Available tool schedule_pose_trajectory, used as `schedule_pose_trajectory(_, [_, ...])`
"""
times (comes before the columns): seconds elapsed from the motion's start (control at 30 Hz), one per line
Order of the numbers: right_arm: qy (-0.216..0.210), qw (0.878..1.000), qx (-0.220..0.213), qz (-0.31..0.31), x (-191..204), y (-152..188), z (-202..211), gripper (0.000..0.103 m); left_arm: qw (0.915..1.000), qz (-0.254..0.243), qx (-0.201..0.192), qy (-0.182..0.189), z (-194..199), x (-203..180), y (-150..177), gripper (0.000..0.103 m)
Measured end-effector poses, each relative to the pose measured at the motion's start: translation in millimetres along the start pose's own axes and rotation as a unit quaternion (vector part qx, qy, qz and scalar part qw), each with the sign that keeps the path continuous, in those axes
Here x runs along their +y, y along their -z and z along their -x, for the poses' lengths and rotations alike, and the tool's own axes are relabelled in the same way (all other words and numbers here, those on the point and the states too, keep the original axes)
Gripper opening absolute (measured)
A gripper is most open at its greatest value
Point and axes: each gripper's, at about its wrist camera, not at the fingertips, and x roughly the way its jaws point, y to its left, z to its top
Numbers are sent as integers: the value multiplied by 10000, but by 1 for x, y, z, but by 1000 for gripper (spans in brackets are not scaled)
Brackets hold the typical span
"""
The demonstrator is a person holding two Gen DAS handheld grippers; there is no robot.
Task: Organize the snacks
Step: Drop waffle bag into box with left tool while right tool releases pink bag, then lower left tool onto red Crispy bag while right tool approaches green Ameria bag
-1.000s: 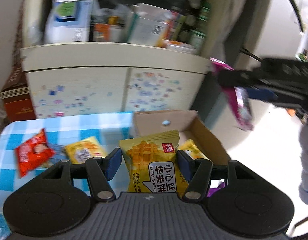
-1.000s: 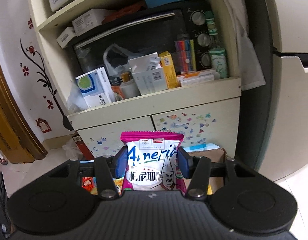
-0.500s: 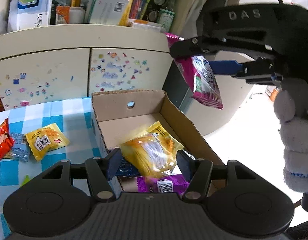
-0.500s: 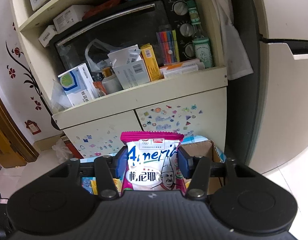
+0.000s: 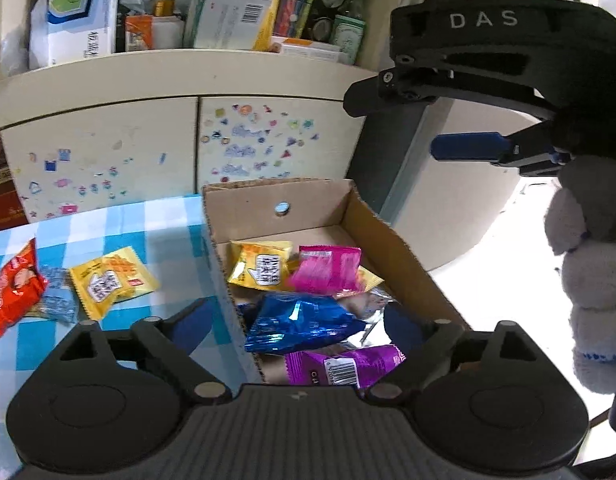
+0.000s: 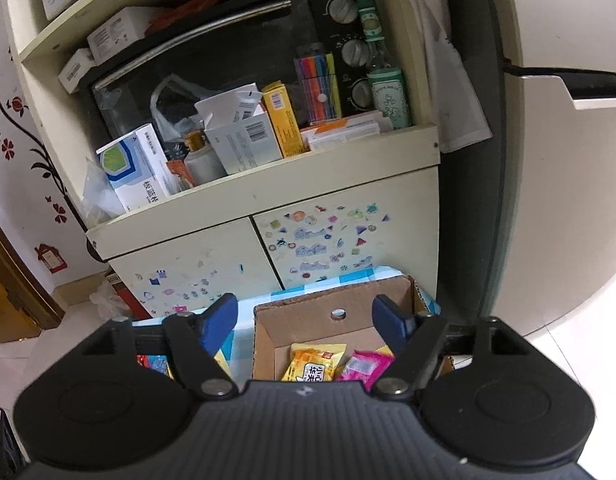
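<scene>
- Left wrist view: the left hand-held gripper [image 5: 298,322] had just been opening, nothing between its jaws; yellow packet [image 5: 262,266] and pink packet [image 5: 327,270] lay inside the cardboard box [image 5: 391,240] on the checked tabletop [image 5: 148,220].
- Right wrist view: the right hand-held gripper [image 6: 306,320] had just been opening, empty, above the box.

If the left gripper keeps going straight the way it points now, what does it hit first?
Most likely the blue foil snack packet lying in the cardboard box. The open left gripper is aimed down into the box with nothing between its fingers. Depth is hard to judge, so the box's near wall could touch first.
</scene>
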Motion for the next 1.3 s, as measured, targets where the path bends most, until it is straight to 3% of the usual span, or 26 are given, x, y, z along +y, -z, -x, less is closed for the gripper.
schedule_pose_trajectory(0.37, [-22, 9997, 93, 234, 13, 4, -7, 84, 9973, -145, 241, -684, -5, 5, 2, 99])
schedule_pose_trajectory(0.77, [132, 9991, 79, 406, 21, 9, -12, 85, 9939, 123, 311, -1054, 8, 28, -3, 99])
schedule_pose_trajectory(1.03, [49, 9994, 100, 338, 22, 11, -14, 85, 9910, 429, 112, -1262, 38, 71, -18, 99])
schedule_pose_trajectory(1.3, [-277, 9978, 175, 584, 38, 19, -20, 85, 9827, 796, -157, -1668, 70, 123, -32, 101])
